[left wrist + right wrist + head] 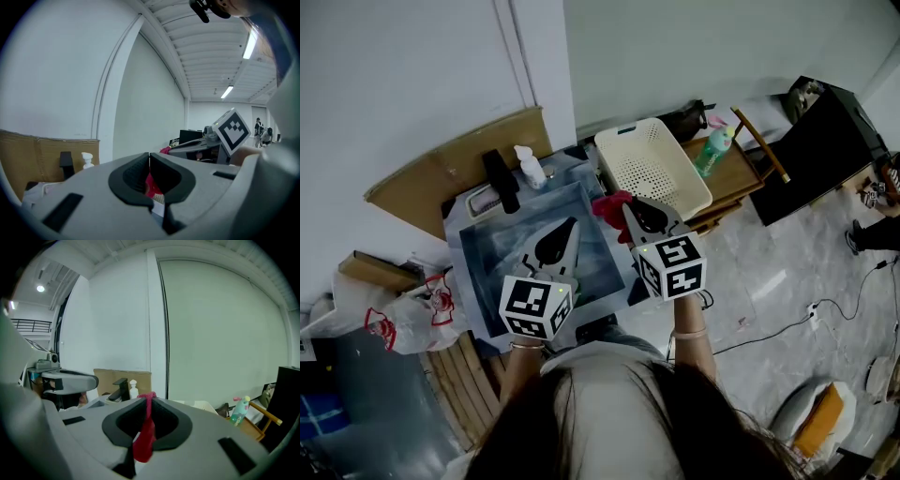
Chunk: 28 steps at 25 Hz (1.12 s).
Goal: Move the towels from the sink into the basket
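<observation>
A red towel (pixel 610 206) hangs from my right gripper (pixel 627 208), which is shut on it just past the right rim of the grey sink (pixel 502 255). In the right gripper view the towel (pixel 144 437) droops down between the closed fingertips of that gripper (pixel 149 399). The cream basket (pixel 617 139) stands right beside it, to the far right. My left gripper (pixel 570 225) hovers over the sink with its tips together (pixel 149 155). A bit of red shows through the hollow behind them; the tips themselves pinch nothing that I can see.
A black faucet (pixel 501 180) and a white pump bottle (pixel 530 167) stand at the sink's back edge. Beyond the basket, a green bottle (pixel 712 150) sits on a wooden stand. Plastic bags (pixel 403 314) lie at the left, a black box (pixel 825 141) and floor cables at the right.
</observation>
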Each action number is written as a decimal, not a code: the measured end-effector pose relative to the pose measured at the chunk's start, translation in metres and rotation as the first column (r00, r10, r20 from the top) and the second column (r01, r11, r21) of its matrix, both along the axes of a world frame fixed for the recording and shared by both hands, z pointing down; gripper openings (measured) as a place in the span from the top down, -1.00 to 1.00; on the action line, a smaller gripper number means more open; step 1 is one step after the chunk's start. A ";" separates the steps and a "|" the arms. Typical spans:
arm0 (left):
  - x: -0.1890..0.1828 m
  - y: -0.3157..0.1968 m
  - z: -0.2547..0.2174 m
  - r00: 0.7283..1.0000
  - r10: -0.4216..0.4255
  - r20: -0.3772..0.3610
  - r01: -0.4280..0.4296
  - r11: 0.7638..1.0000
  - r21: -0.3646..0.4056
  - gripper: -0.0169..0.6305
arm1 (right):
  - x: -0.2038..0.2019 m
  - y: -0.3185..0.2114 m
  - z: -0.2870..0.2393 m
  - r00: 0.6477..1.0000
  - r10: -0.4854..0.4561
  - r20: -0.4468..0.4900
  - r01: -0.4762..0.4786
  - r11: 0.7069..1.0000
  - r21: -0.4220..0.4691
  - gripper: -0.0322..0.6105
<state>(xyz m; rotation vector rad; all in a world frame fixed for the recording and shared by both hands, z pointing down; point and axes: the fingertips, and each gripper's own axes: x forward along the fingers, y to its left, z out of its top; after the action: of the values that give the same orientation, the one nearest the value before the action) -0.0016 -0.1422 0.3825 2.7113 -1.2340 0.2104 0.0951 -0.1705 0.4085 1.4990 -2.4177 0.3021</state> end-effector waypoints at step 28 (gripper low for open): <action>0.081 -0.021 0.014 0.989 0.147 0.006 -0.147 0.989 -0.036 0.91 | 0.112 -0.027 0.010 0.980 0.196 -0.041 -0.196 0.981 0.001 0.75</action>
<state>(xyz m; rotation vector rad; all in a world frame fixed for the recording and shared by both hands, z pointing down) 0.0795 -0.1627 0.3965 2.7743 -1.0226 0.2592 0.2072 -0.1974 0.4181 1.7280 -2.2401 0.3124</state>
